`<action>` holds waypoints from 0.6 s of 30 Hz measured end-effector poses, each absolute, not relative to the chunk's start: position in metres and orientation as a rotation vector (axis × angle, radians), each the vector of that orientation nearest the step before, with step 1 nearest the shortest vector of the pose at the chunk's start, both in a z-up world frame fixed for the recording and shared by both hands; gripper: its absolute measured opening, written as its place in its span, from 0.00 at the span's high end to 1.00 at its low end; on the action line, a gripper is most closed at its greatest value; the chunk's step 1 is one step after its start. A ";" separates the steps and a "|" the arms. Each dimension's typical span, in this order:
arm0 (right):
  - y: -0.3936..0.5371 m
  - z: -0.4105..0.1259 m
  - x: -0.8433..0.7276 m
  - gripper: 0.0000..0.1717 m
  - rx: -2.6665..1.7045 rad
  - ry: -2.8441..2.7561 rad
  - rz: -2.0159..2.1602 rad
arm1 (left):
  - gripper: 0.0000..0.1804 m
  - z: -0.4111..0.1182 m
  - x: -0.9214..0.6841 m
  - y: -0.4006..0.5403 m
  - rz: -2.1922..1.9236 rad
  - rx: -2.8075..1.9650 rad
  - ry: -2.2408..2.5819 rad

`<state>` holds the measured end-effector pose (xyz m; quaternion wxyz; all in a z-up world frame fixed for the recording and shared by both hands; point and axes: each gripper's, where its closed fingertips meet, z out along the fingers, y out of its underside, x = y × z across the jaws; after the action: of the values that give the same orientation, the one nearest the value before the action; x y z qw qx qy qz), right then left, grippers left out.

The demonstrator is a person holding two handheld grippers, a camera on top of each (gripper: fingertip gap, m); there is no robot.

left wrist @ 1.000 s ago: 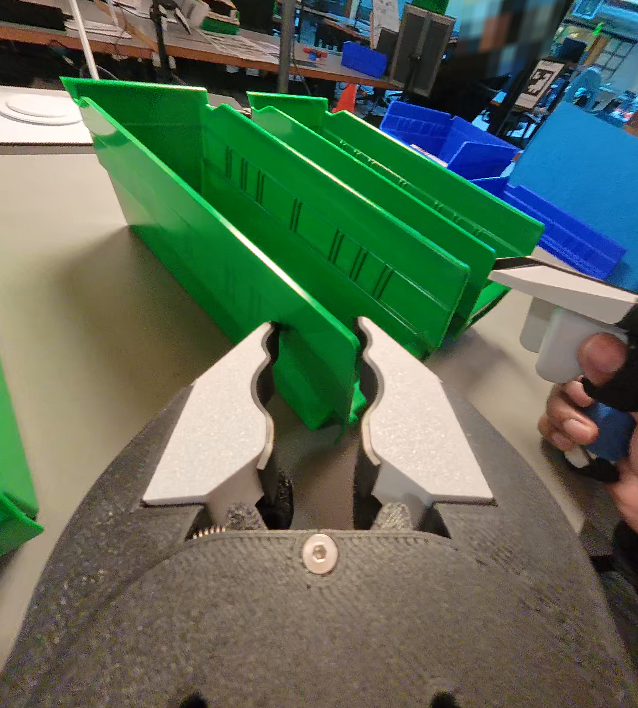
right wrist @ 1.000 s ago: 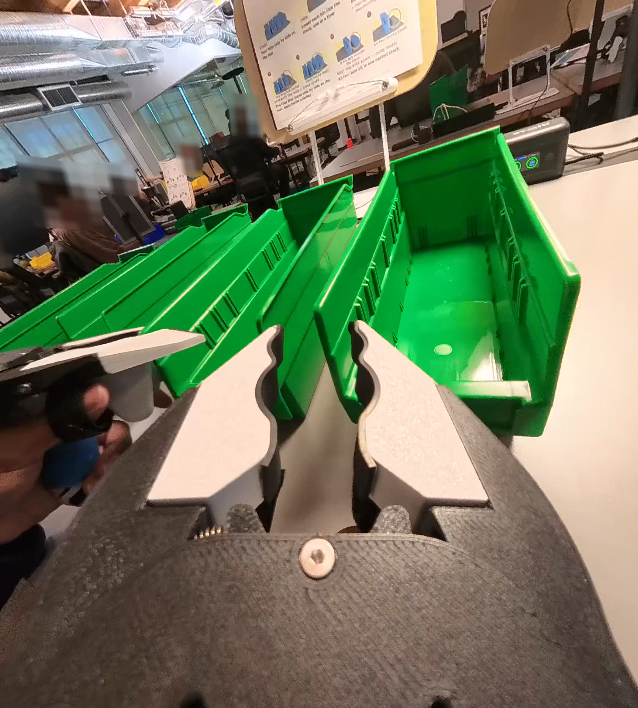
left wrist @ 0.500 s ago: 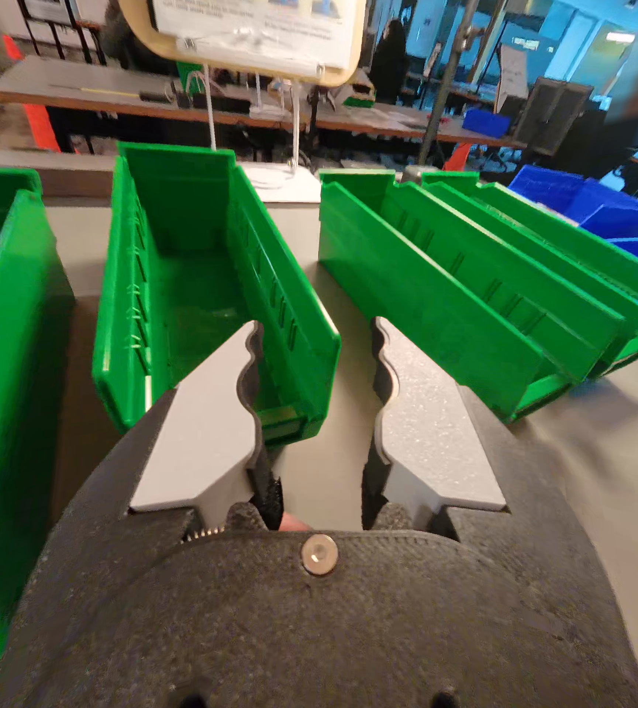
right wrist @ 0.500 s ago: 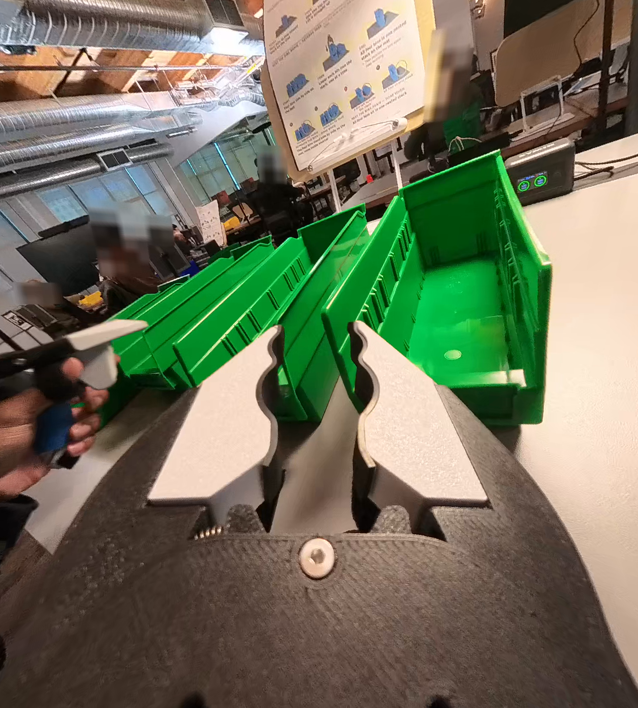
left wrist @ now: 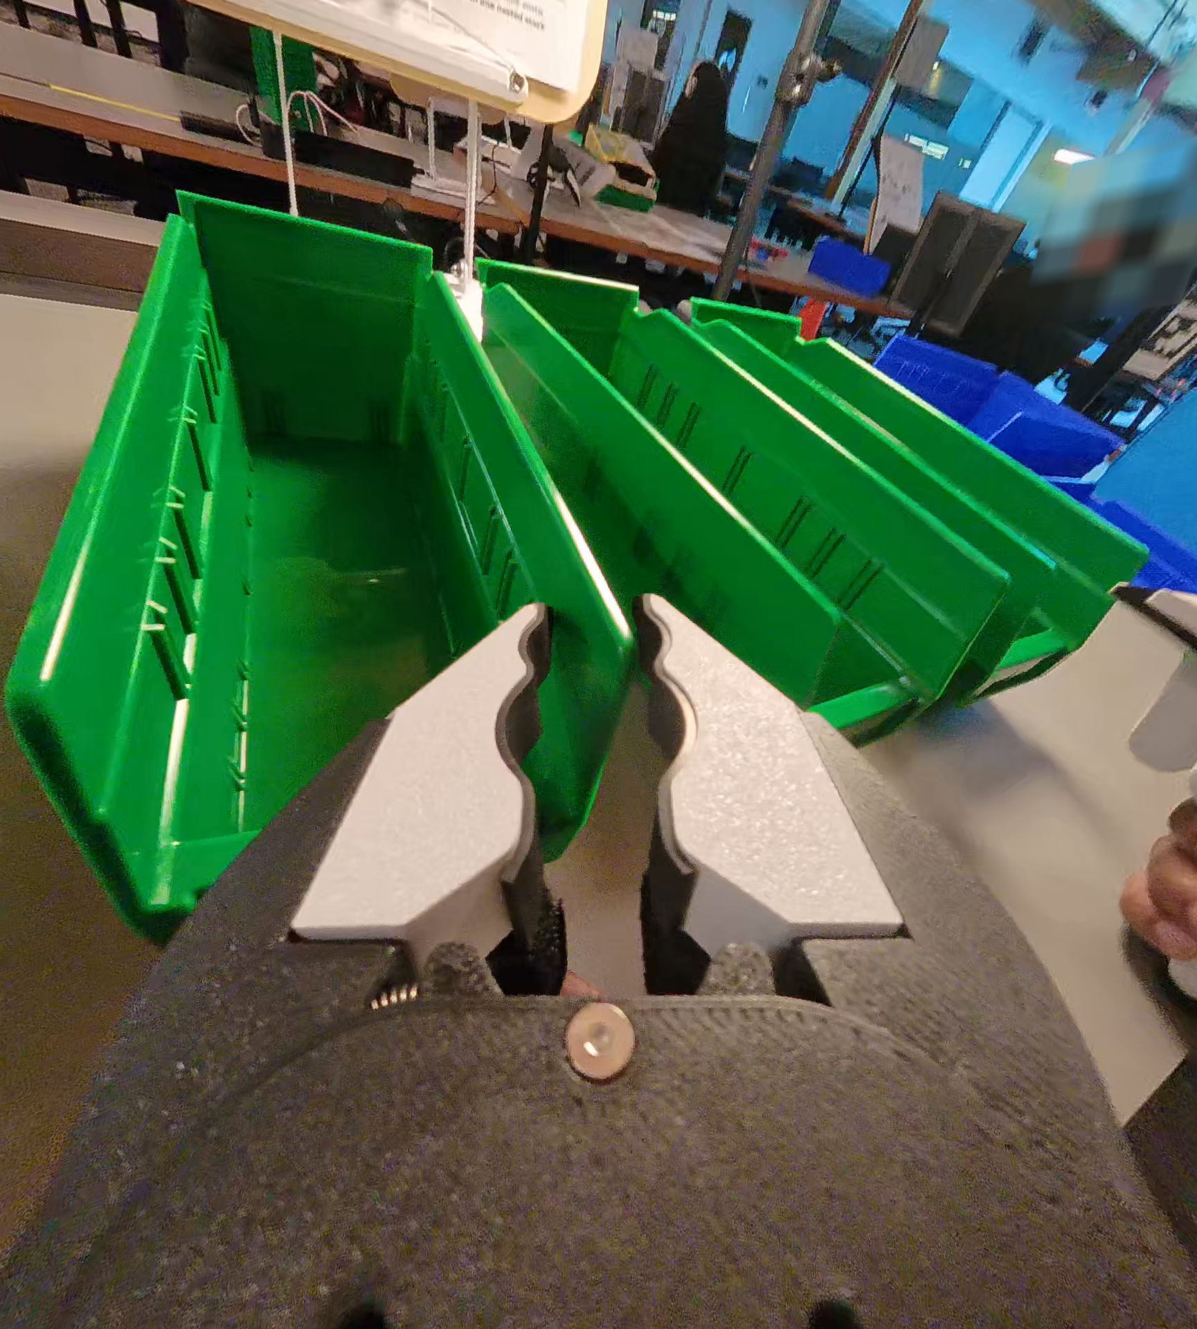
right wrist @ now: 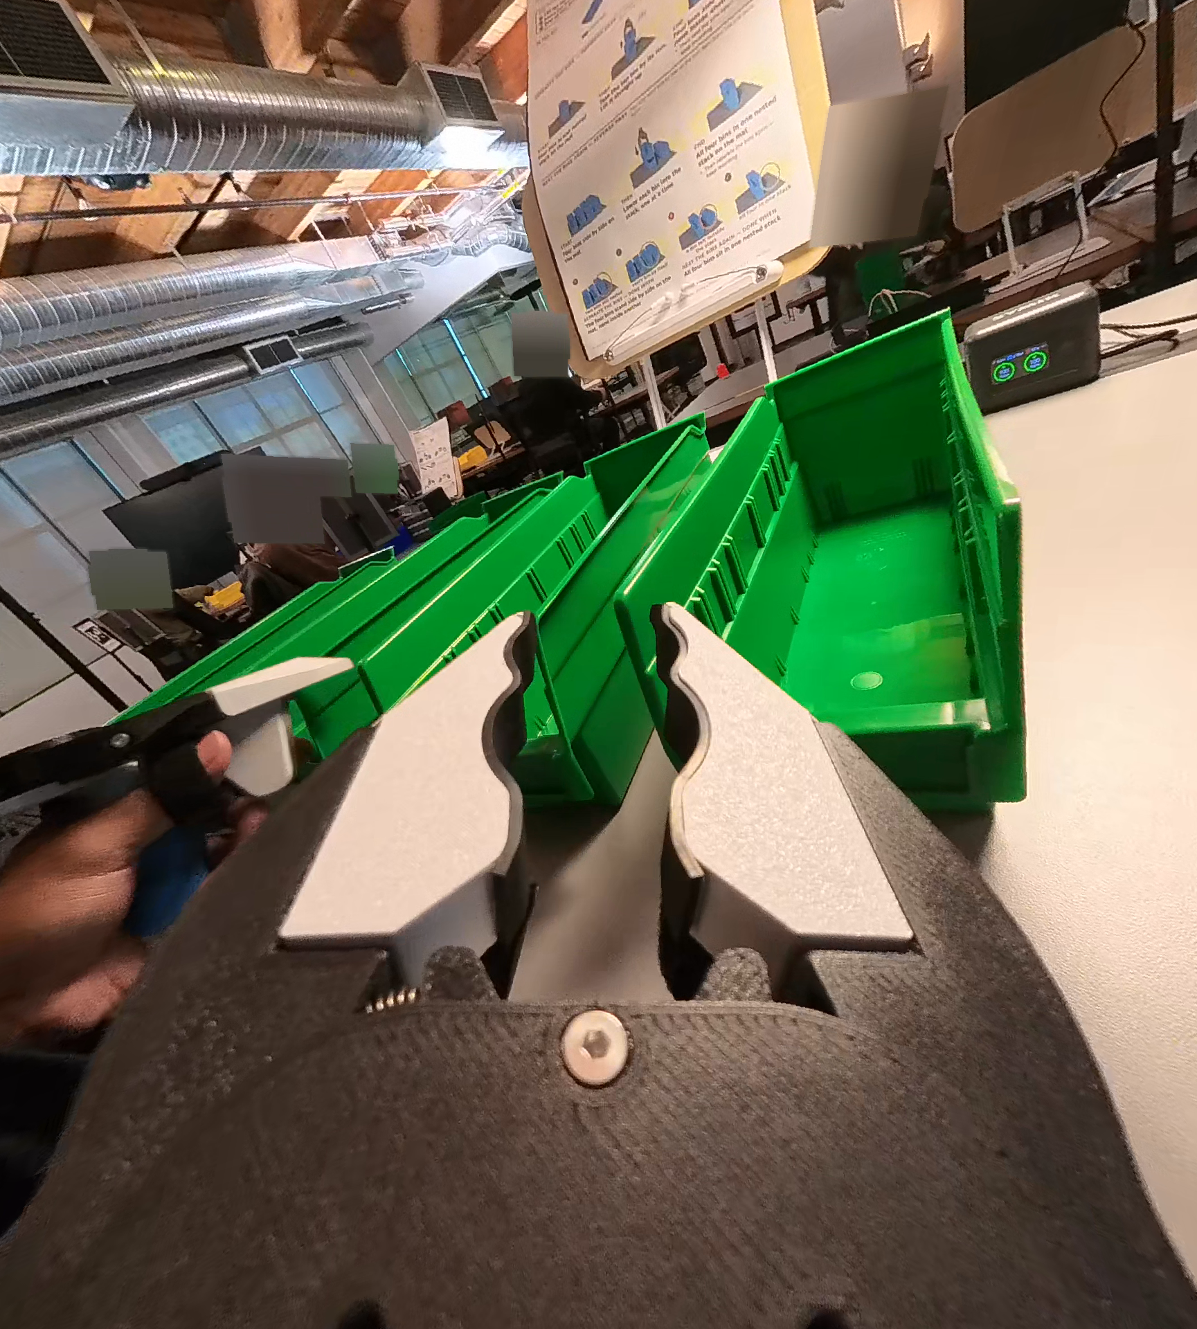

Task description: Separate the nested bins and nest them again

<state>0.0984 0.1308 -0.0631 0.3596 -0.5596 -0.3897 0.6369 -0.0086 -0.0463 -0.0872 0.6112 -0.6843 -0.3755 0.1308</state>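
Now the bins sit apart in a row on the table [right wrist: 1120,575], 4 of them in the right wrist view, so separating looks done and re-nesting is the step in hand. The left gripper [left wrist: 592,633] has clamped its fingers [left wrist: 437,755] onto the right wall of 1 green bin [left wrist: 307,546], which tilts as if lifted at that side. The right gripper [right wrist: 592,647] hangs with jaws apart and nothing between them, in front of the gap between 2 bins [right wrist: 890,611]. Next, I'd judge, that bin must be raised clear, carried over a neighbour [left wrist: 761,496], lined up lengthwise and lowered straight in
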 end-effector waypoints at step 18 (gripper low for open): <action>0.129 -0.063 0.098 0.81 -1.449 -1.013 1.673 | 0.56 -0.054 -0.056 -0.229 0.693 -1.765 -1.042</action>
<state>0.0982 0.1291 -0.0635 0.3464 -0.5583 -0.3904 0.6449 -0.0562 -0.2290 -0.0541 0.4698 -0.7202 -0.4250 0.2828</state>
